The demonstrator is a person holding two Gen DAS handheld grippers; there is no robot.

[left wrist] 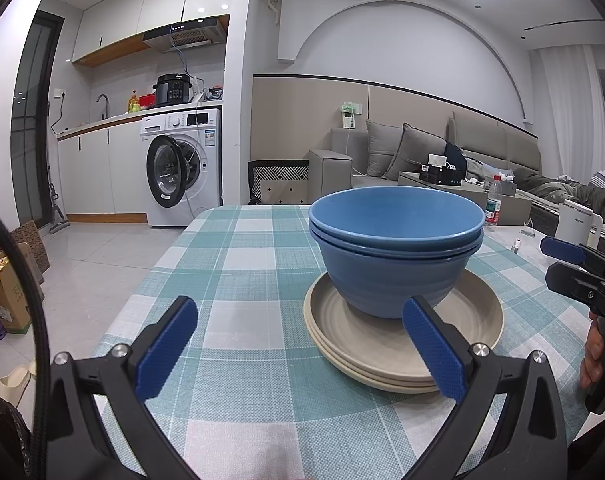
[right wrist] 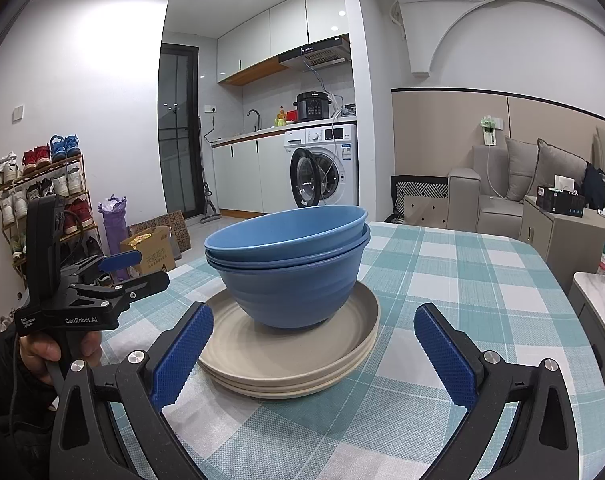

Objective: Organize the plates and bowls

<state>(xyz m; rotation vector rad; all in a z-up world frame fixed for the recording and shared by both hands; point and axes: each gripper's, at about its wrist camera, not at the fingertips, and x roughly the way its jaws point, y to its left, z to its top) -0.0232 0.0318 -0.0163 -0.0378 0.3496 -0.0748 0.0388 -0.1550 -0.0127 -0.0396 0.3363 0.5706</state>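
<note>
Nested blue bowls stand on a stack of beige plates on the checked tablecloth. My left gripper is open and empty, low over the cloth; its right finger reaches the plates' near left rim. My right gripper is open and empty too, and the plate stack's near edge lies between its fingers. Each gripper shows in the other's view: the right one at the far right, the left one at the left, held by a hand.
The table carries a teal and white checked cloth. A water bottle and a white kettle stand on a side surface to the right. Floor, boxes and a shoe rack lie left of the table.
</note>
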